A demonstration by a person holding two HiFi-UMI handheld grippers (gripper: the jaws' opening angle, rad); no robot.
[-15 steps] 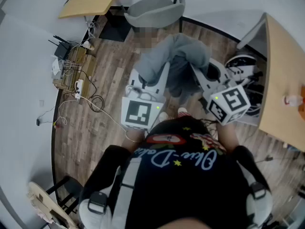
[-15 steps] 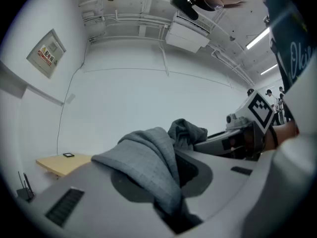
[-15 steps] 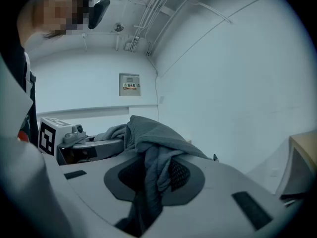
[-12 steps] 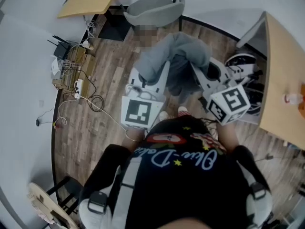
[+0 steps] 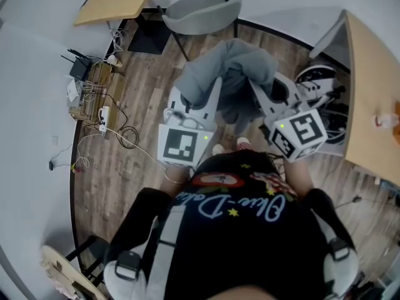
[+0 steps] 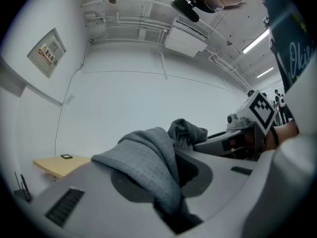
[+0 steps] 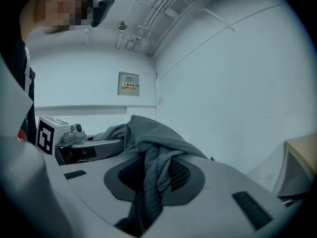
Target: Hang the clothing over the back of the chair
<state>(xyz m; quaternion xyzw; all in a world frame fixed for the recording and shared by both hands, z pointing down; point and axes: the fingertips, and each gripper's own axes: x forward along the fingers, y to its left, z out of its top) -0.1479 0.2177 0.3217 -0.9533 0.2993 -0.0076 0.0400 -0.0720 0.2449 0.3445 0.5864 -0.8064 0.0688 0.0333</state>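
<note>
A grey garment [image 5: 228, 70] hangs bunched between my two grippers, above the wooden floor. My left gripper [image 5: 214, 87] is shut on its left part, and in the left gripper view the cloth [image 6: 148, 157] is pinched between the jaws and folds over the near one. My right gripper [image 5: 255, 90] is shut on its right part, where a fold of the garment [image 7: 158, 138] drops down between the jaws. The grey shell chair [image 5: 203, 10] stands just beyond the garment, apart from it. Each gripper view shows the other gripper on the far side of the cloth.
A wooden table [image 5: 375, 92] stands at the right, with white equipment and cables [image 5: 319, 83] under its edge. Another wooden table [image 5: 115, 2] is at the far left. Cables and a power strip [image 5: 100, 111] lie along the left wall. A second chair [image 5: 62, 274] shows at the bottom left.
Both grippers keep their hold on the garment. The scene has barely shifted.
</note>
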